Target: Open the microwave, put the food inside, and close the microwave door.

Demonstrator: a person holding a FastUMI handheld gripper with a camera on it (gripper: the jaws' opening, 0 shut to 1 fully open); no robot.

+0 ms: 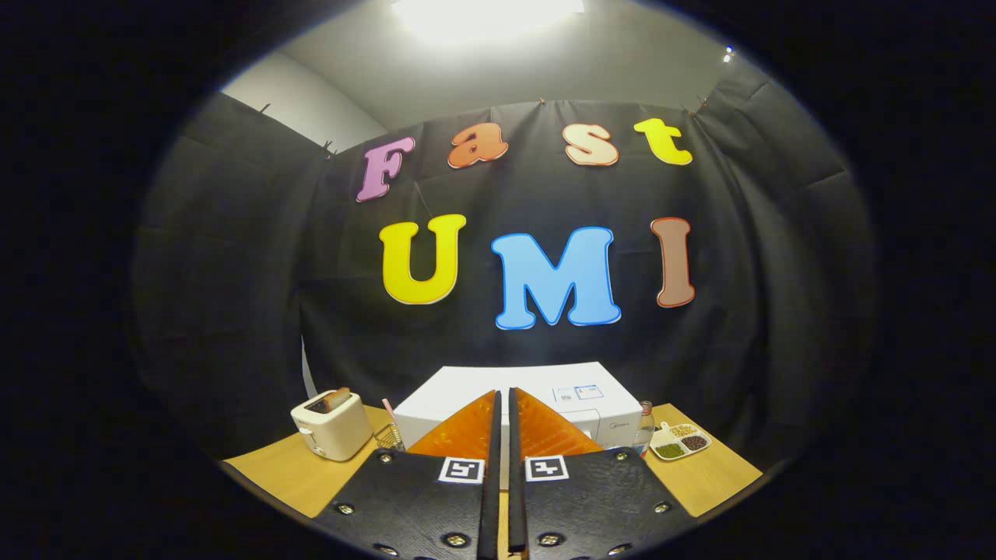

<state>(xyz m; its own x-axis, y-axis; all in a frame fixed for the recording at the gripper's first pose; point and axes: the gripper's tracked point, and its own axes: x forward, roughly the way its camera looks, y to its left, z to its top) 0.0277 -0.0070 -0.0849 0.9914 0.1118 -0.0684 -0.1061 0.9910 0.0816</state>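
Wooden worktop (288, 470) carries the shut microwave (467, 389) at its back edge; the gripper (503, 404), fingers pressed together on nothing, could skid off the door.

Black cloth wall (233, 311), wooden table (280, 470), bright ceiling light (486, 14)

Little legible: microwave (513, 389) has a small sticker on top toward its right side and a faint logo on its front right, both too small to read; square coded markers sit on the gripper (503, 400) fingers, nearly closed.
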